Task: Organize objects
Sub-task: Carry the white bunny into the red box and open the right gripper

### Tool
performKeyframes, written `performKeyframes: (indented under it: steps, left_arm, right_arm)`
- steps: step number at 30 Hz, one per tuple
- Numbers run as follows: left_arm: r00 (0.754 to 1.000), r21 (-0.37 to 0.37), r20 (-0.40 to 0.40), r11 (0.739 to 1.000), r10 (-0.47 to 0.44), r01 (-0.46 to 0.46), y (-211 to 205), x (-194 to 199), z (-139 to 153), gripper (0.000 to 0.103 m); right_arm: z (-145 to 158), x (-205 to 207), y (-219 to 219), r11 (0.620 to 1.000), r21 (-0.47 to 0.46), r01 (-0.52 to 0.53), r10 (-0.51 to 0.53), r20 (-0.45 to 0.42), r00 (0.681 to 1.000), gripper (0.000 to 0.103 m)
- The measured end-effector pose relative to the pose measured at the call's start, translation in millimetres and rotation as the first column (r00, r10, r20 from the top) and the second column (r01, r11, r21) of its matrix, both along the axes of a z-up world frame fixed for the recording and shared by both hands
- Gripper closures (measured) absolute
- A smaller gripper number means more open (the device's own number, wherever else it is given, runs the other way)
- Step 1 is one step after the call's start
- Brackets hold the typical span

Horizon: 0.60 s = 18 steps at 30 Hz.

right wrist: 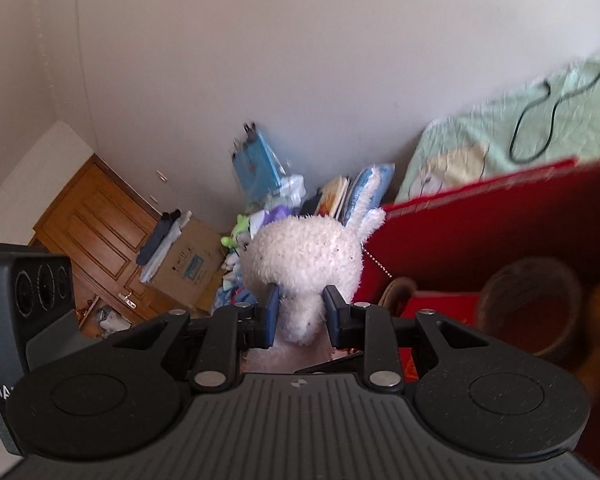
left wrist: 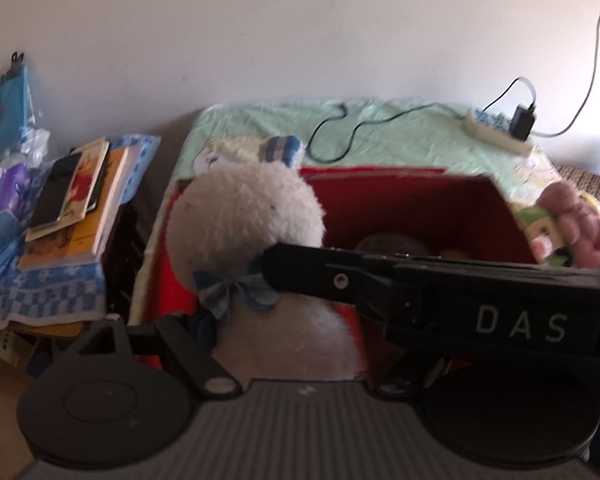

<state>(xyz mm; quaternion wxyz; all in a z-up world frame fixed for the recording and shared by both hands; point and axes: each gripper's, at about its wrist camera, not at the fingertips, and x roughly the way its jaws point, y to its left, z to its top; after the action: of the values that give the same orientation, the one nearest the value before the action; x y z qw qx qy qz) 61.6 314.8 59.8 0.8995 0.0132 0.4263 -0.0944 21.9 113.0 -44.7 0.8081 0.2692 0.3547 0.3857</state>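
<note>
Two grippers meet at one white plush [right wrist: 302,258]. The right gripper [right wrist: 300,314] has its blue-padded fingers [right wrist: 271,312] pressed against either side of the plush's narrow neck, clamped on it, with the round fuzzy head just ahead of the fingertips and one long ear [right wrist: 370,216] sticking out ahead and to the right. To the right of this gripper is the open red box [right wrist: 480,232]; a brown bowl-like thing [right wrist: 532,304] sits inside it, close by on the right.

From the left wrist view the plush [left wrist: 244,216] fills the space straight ahead of the left gripper [left wrist: 236,320], its blue bow [left wrist: 232,292] just past the gripper's left finger [left wrist: 188,344]. The left gripper's right finger is hidden behind the right gripper's black arm [left wrist: 440,280], which crosses in from the right, so I cannot tell whether the left one is apart or closed. The plush hangs over the near left corner of the box [left wrist: 420,200]. Beyond the box lies a pale green bedspread [left wrist: 400,132] with a black cable [left wrist: 340,132] and a power strip [left wrist: 496,132]. Far to the left is a stack of books [left wrist: 76,200] on a blue checked cloth [left wrist: 44,292]. At the right edge, beside the box, are blurred pink and green soft toys [left wrist: 560,220].
</note>
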Motion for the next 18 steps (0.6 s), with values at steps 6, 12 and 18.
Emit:
performKeyframes:
  steps: [6,12,18]
  left_arm:
    - [0.998,0.014,-0.052,1.0,-0.027,0.027,23,12,-19,0.023]
    - [0.996,0.04,-0.051,0.996,-0.074,0.076,26,11,-28,0.022]
    - [0.993,0.086,-0.052,0.991,-0.102,0.106,20,10,-32,0.022]
  right_arm:
    - [-19,6,17,0.999,-0.012,0.04,-0.041,-0.13,0.991,0.075]
    - [-27,4,18,0.993,-0.075,0.089,-0.102,-0.19,0.977,0.074]
    - [-29,7,27,0.982,-0.158,0.107,-0.141,-0.224,0.964,0.074]
